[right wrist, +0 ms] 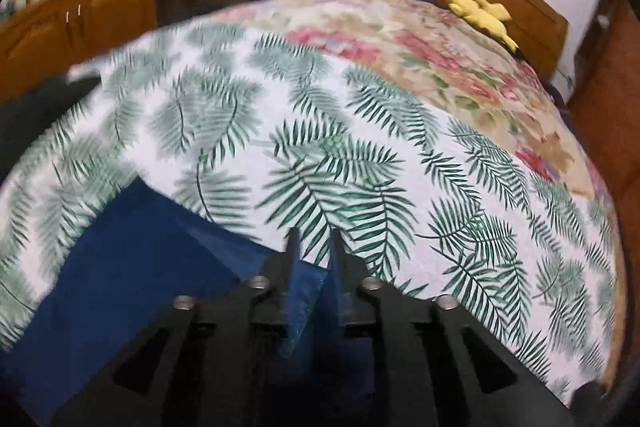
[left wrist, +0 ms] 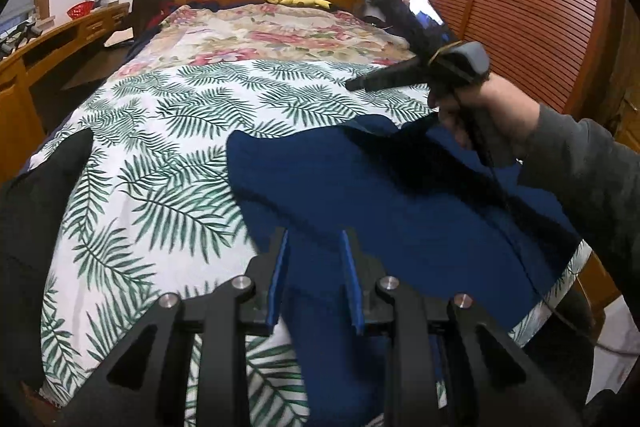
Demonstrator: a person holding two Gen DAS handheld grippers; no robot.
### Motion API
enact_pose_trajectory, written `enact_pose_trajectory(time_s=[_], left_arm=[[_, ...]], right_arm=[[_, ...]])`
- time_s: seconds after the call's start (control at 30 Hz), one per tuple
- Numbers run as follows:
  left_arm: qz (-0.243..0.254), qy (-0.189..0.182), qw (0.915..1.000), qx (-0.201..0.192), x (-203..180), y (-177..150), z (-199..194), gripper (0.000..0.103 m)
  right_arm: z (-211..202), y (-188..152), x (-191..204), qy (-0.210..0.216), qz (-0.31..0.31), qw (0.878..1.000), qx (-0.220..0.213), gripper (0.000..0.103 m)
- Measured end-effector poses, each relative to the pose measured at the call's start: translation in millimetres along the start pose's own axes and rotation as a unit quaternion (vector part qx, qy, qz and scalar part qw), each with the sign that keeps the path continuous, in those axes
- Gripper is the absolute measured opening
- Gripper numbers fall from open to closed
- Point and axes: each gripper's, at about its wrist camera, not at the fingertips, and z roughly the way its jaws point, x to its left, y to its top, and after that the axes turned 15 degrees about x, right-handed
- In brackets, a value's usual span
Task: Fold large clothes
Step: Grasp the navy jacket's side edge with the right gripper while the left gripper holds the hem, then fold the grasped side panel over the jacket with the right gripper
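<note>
One large dark blue garment [left wrist: 360, 195] is seen lying on the leaf-print bedspread [left wrist: 160, 155], filling the lower right of the left wrist view and the lower left of the right wrist view. It is judged to be soft, limp and fairly light, with nothing stiff in it; a fold is likely to sag unless an edge or corner is taken, so hold is best had at the hem or a corner rather than mid-panel.

The left gripper [left wrist: 316, 247] is shown low in its frame with the jaws narrowly parted, blue cloth lying between the blue pads; whether the cloth is truly pinched cannot be told. The right gripper [right wrist: 314, 247] is seen nearly pressed together, a thin fold of the blue cloth being caught between its pads at bottom centre. In the left wrist view, it is held by a hand [left wrist: 496, 115] at right.
</note>
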Motion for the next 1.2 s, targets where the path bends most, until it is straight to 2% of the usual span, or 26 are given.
enact_pose_trajectory(time_s=[0.07, 0.13, 0.27, 0.43, 0.57, 0.7, 0.83, 0.9, 1.03, 1.2], left_arm=[[0.004, -0.002, 1.0000, 0.000, -8.0, -0.5, 0.5, 0.024], [0.008, -0.008, 0.9999, 0.004, -17.0, -1.9, 3.0, 0.024], [0.018, -0.013, 0.9997, 0.014, -37.6, -5.7, 10.6, 0.024], [0.041, -0.020, 0.9987, 0.022, -70.5, -11.0, 16.9, 0.024], [0.063, -0.014, 0.9975, 0.029, -94.5, -16.2, 20.2, 0.024], [0.072, -0.009, 0.9967, 0.036, -108.9, -20.9, 23.1, 0.024], [0.073, -0.007, 0.9965, 0.041, -115.5, -21.8, 27.4, 0.024], [0.073, -0.007, 0.9964, 0.042, -117.8, -23.8, 29.4, 0.024], [0.072, -0.001, 0.9962, 0.048, -117.7, -28.3, 40.7, 0.024], [0.069, 0.006, 0.9956, 0.063, -117.3, -32.7, 58.0, 0.025]], right_arm=[[-19.2, -13.7, -8.2, 0.014, 0.008, 1.000, -0.018, 0.035], [-35.3, -28.1, -10.8, 0.017, 0.007, 0.999, -0.029, 0.044], [-60.8, -71.5, -19.0, 0.022, -0.008, 1.000, -0.021, 0.045], [-93.9, -145.8, -40.1, 0.037, 0.015, 0.999, -0.020, 0.045], [-113.3, -218.7, -55.7, 0.020, 0.033, 0.999, -0.008, 0.045], [-121.1, -285.8, -69.5, -0.022, 0.057, 0.998, 0.013, 0.046], [-123.4, -335.3, -81.9, -0.034, 0.093, 0.995, 0.029, 0.048], [-126.6, -356.3, -85.5, -0.034, 0.117, 0.992, 0.029, 0.051], [-134.2, -382.5, -93.0, -0.011, 0.167, 0.986, 0.015, 0.063], [-123.2, -390.8, -106.3, 0.027, 0.213, 0.976, 0.022, 0.067]])
